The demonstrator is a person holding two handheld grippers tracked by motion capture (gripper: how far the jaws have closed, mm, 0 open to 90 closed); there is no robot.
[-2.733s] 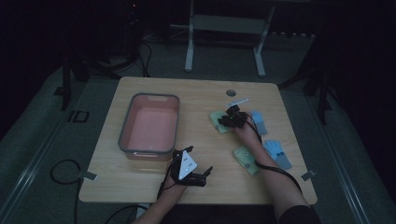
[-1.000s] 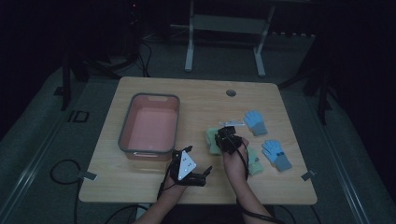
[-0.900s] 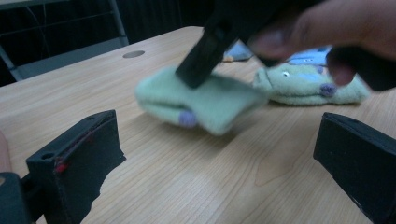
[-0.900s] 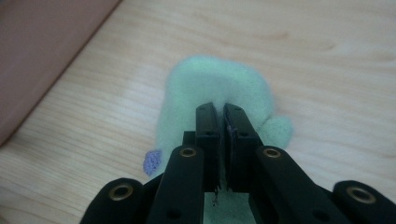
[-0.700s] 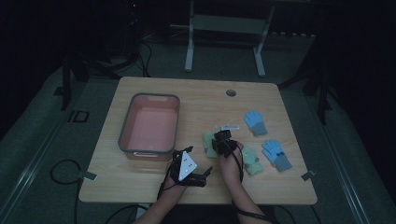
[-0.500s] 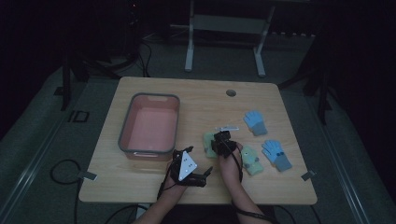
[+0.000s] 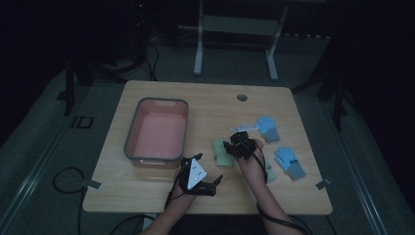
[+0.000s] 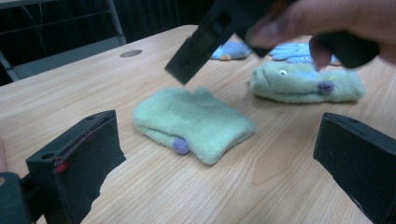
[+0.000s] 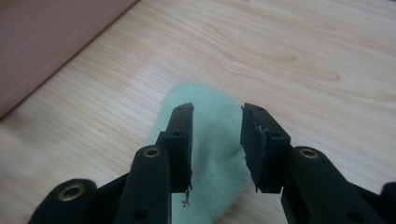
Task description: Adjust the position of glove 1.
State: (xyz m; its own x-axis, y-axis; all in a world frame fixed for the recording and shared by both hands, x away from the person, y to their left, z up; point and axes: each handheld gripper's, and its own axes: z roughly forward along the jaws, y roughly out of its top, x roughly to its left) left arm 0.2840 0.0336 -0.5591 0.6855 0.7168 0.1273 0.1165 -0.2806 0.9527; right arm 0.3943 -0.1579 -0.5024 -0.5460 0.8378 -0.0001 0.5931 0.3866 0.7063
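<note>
The right gripper (image 7: pixel 229 147) hung just over a green mitten (image 7: pixel 221 149) that lay flat on the table (image 7: pixel 147 200), between the pink bin (image 7: pixel 157 132) and the other gloves. Its jaws had just been opening; in the right gripper view (image 9: pixel 216 140) they stood a little apart above the mitten (image 9: pixel 210 154), pads clear of the fabric, nothing pinched between them. The bin's wall (image 9: pixel 51 42) showed at the upper left of that view, close to the mitten but not touching it.

The left gripper (image 7: pixel 198 178) sat low near the table's front edge, just in front of the bin, jaws spread wide and empty. In the left gripper view the mitten (image 8: pixel 194 123) lay folded on the wood with a small purple dot at its near edge, and the right gripper's jaw (image 8: pixel 201 44) and the hand (image 8: pixel 327 21) holding it hung above it, partly covering the things behind.

A second green mitten (image 8: pixel 308 84) lay just beyond, close under the person's right wrist in the high view. Two blue gloves lay farther right: one (image 7: pixel 267 127) beside the right gripper's grey plate, one (image 7: pixel 289 162) nearer the front. A round hole (image 7: pixel 242 97) marked the table's far side. A stand (image 7: pixel 240 29) stood on the floor past the table.
</note>
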